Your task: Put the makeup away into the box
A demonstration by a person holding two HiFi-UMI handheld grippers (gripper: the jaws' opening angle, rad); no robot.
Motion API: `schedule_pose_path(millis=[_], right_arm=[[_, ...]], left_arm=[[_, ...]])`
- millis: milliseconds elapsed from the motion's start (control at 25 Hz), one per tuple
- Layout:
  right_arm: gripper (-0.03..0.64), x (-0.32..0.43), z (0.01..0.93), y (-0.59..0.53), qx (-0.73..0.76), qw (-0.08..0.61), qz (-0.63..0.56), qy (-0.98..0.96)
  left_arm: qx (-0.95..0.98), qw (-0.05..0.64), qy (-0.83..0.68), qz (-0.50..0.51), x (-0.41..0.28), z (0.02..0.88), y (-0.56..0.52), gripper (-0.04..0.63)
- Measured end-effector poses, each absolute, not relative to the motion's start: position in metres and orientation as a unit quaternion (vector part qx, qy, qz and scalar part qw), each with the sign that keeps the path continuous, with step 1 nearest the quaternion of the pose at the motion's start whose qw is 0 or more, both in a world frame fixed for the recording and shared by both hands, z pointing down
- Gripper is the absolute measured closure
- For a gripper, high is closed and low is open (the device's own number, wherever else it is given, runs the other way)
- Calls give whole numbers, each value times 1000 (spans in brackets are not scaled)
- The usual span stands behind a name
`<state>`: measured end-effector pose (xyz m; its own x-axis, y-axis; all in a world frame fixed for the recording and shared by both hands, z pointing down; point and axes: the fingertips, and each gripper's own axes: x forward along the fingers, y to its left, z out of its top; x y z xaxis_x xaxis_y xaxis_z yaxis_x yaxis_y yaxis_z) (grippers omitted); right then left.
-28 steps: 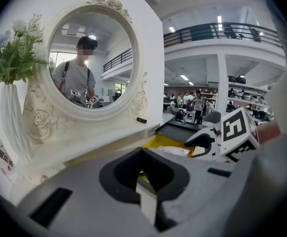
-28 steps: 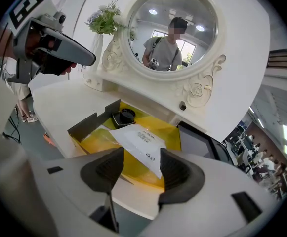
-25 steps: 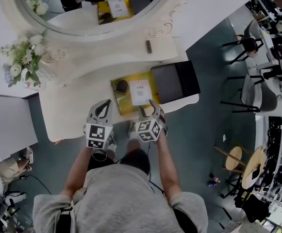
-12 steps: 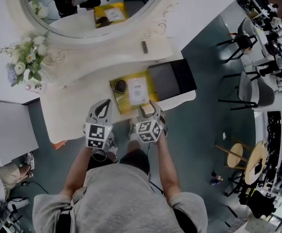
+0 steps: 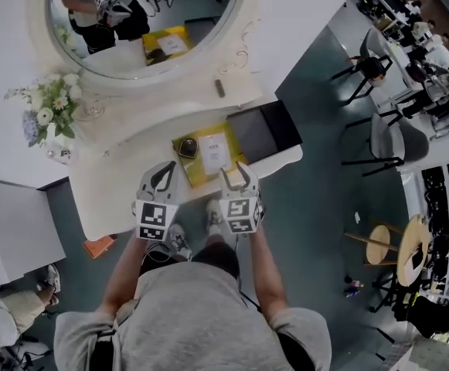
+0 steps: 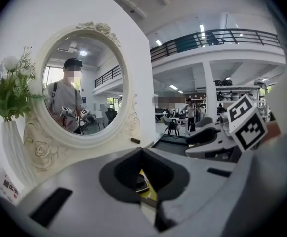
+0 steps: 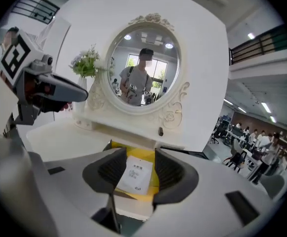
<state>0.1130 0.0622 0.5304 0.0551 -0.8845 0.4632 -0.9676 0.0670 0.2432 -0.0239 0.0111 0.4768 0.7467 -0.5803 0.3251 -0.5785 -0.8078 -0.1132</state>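
A yellow mat lies on the white vanity table. A dark compact and a white packet rest on it. A black box stands open just right of the mat. My left gripper hovers at the table's front edge, shut and empty. My right gripper hangs open in front of the mat; its jaws have just been closing, with nothing between them. In the right gripper view the packet lies beyond the jaws. The compact shows through the hollow of the left jaws.
An oval mirror rises behind the table, with a vase of flowers at its left. A small dark tube lies on the raised shelf. An orange thing sits on the floor at left. Chairs stand far right.
Both grippers have risen and drawn back from the mat. The right one, whose tips were over the mat's front edge, has rolled a little. Mat, compact, packet and box lie as before.
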Motion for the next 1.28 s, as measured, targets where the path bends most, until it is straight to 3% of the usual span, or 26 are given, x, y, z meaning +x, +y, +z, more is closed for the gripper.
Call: schedule_pose_path(millis=[240, 600, 1280], right_arm=[[491, 104, 476, 68, 712, 169, 64, -679], [584, 93, 458, 85, 733, 135, 55, -665], [601, 109, 454, 94, 754, 132, 48, -642]], left_arm=[[-942, 17, 298, -156, -22, 457, 22, 595], [-948, 26, 284, -142, -28, 443, 35, 594], [-957, 31, 260, -128, -11, 431, 34, 595]])
